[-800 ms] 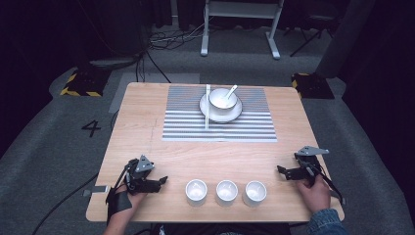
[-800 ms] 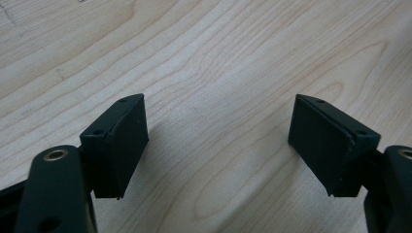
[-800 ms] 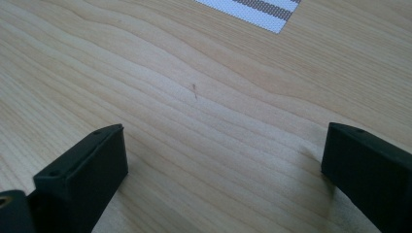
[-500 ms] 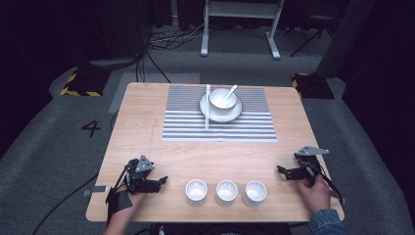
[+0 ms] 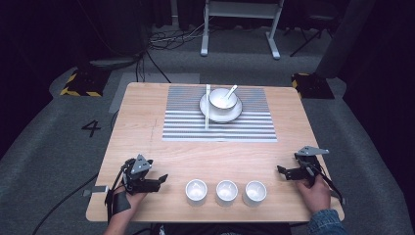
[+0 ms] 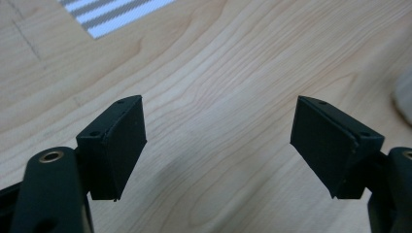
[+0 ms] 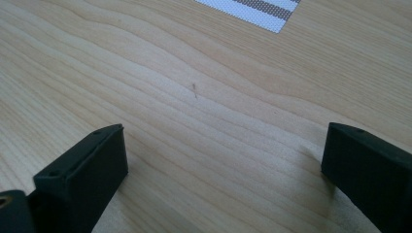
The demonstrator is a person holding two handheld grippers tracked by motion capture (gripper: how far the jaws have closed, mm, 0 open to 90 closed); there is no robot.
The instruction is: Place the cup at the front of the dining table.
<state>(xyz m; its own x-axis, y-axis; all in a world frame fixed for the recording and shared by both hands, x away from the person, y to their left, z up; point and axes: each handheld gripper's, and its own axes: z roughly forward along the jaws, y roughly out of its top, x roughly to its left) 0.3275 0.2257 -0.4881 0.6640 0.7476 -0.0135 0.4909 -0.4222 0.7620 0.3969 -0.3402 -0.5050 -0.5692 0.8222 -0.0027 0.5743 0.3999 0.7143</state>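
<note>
My three cups [image 5: 226, 192] sit in a row at the near edge of the table [image 5: 147, 127], between the grippers, the left cup [image 5: 196, 190] just right of my left gripper [image 5: 163, 178]; in the left gripper view it is only a pale blur cut off at the right edge. Both the left gripper and the right gripper [image 5: 280, 170] rest low over bare wood, jaws apart and holding nothing. Far off on the striped mat [image 5: 186, 127], the bowl [image 5: 223, 98] on its plate holds a spoon whose scoop I can't make out.

Striped placemat [image 5: 219, 115], upper centre of the wooden table [image 5: 147, 127]. On it a white plate [image 5: 236, 113] bearing a bowl [image 5: 222, 98] with a spoon [image 5: 230, 91]; chopsticks [image 5: 207, 106] along the plate's left edge. Floor, left: painted number four [image 5: 91, 128].
</note>
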